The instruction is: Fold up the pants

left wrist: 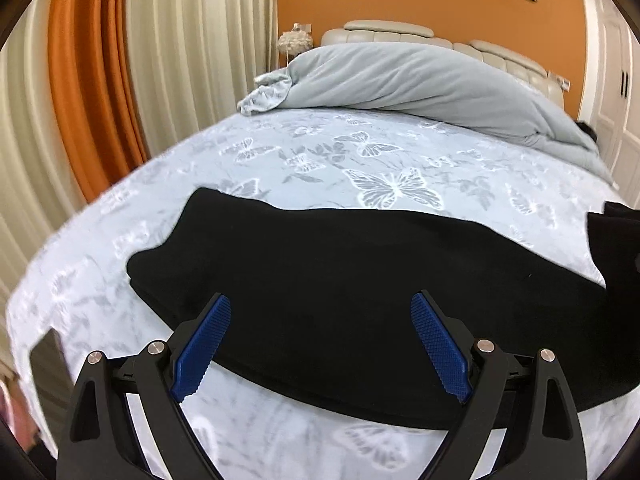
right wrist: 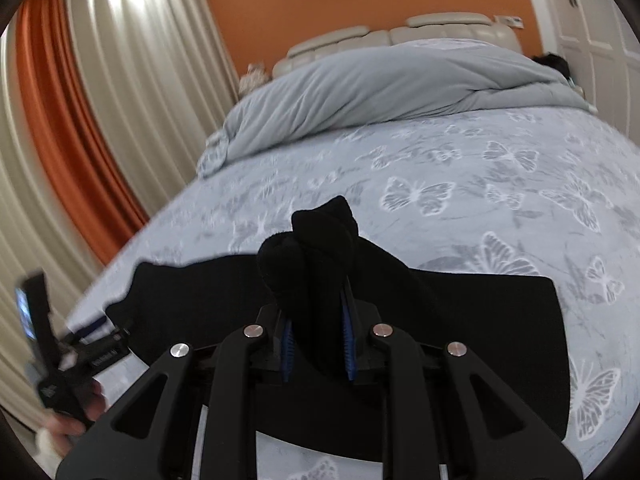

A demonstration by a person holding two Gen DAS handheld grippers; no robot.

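Black pants (left wrist: pixel 340 280) lie flat across the near part of a bed with a butterfly-print sheet (left wrist: pixel 360 160). My left gripper (left wrist: pixel 320 312) hovers open just above the near edge of the pants, blue pads (left wrist: pixel 204 344) wide apart, nothing between them. In the right wrist view my right gripper (right wrist: pixel 316 312) is shut on a bunched end of the black pants (right wrist: pixel 316 240), lifted above the flat part of the garment (right wrist: pixel 480 340). The left gripper (right wrist: pixel 96 332) and the hand holding it show at the lower left of that view.
A grey duvet (left wrist: pixel 420 84) is heaped at the head of the bed below a cream padded headboard (left wrist: pixel 384 32). Orange and cream curtains (left wrist: pixel 100 80) hang along the left side. Dark hair of a person (right wrist: pixel 554 62) shows beyond the duvet at the far right.
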